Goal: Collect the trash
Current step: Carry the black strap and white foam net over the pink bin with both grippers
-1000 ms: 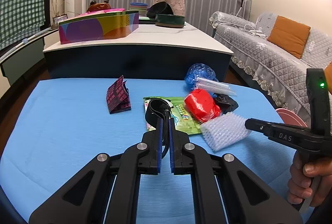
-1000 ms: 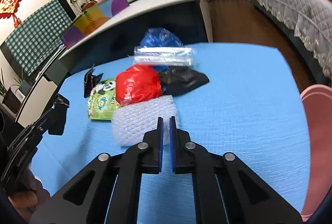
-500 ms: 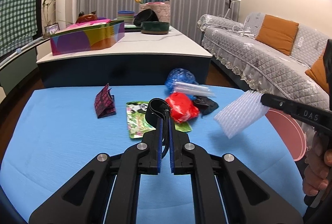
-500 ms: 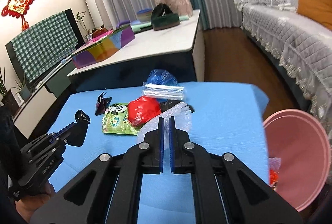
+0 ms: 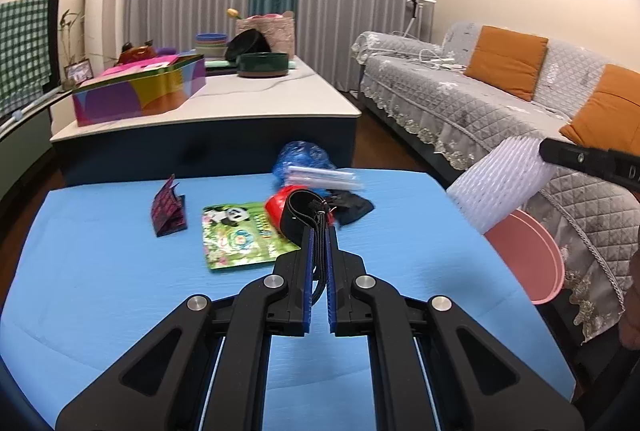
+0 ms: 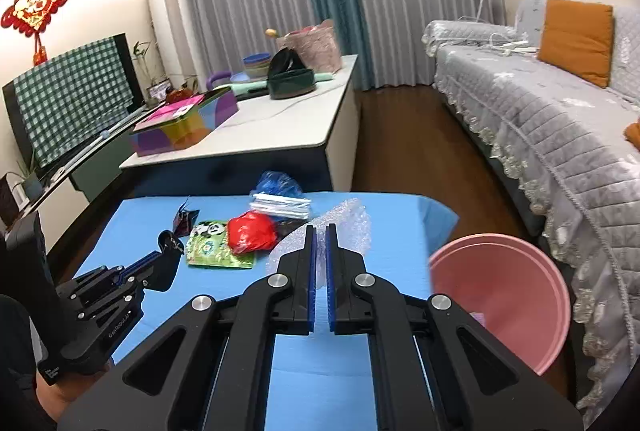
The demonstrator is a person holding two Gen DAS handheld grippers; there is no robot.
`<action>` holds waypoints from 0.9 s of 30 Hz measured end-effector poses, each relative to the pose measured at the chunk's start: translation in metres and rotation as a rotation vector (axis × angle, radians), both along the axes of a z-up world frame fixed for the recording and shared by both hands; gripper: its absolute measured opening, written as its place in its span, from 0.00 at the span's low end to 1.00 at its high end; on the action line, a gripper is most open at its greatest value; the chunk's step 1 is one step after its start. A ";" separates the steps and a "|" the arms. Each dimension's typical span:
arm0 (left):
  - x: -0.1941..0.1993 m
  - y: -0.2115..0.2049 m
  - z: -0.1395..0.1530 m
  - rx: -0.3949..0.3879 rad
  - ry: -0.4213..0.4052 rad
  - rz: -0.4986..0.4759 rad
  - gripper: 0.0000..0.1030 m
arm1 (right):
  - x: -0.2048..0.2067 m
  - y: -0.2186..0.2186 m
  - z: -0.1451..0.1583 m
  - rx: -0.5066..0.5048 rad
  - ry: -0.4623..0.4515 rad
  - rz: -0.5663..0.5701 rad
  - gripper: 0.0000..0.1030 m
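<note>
My left gripper (image 5: 319, 231) is shut on a black strap loop (image 5: 298, 213), held above the blue table (image 5: 100, 271). My right gripper (image 6: 320, 231) is shut on a clear bubble-wrap sheet (image 6: 344, 221); in the left wrist view the bubble wrap (image 5: 500, 183) hangs in the air above the pink bin (image 5: 528, 255). On the table lie a green panda packet (image 5: 236, 235), a red crumpled bag (image 6: 252, 237), a black wrapper (image 5: 352, 205), a clear plastic sleeve (image 5: 320, 175), a blue bag (image 5: 304, 155) and a dark red folded wrapper (image 5: 168, 211).
The pink bin (image 6: 500, 295) stands on the floor off the table's right edge, beside a grey sofa (image 6: 540, 119) with orange cushions. Behind the blue table is a white-topped counter (image 5: 240, 103) carrying a colourful box and bowls.
My right gripper lifted the bubble wrap off the table and carried it up and right, over the pink bin. My left gripper rose a little with the strap still in it.
</note>
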State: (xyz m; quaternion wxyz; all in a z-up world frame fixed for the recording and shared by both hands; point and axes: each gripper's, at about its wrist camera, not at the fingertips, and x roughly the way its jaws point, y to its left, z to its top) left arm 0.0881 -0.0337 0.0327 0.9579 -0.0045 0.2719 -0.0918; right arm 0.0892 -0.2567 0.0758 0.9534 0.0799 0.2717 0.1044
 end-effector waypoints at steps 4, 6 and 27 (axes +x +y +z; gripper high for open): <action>-0.003 -0.010 0.007 -0.010 -0.009 -0.028 0.05 | -0.011 -0.021 0.017 0.006 -0.016 -0.029 0.05; -0.005 -0.015 0.011 -0.011 -0.017 -0.041 0.05 | -0.016 -0.032 0.027 0.019 -0.026 -0.039 0.05; 0.001 -0.077 0.029 -0.039 -0.013 -0.160 0.05 | -0.032 -0.140 0.037 -0.005 -0.090 -0.227 0.05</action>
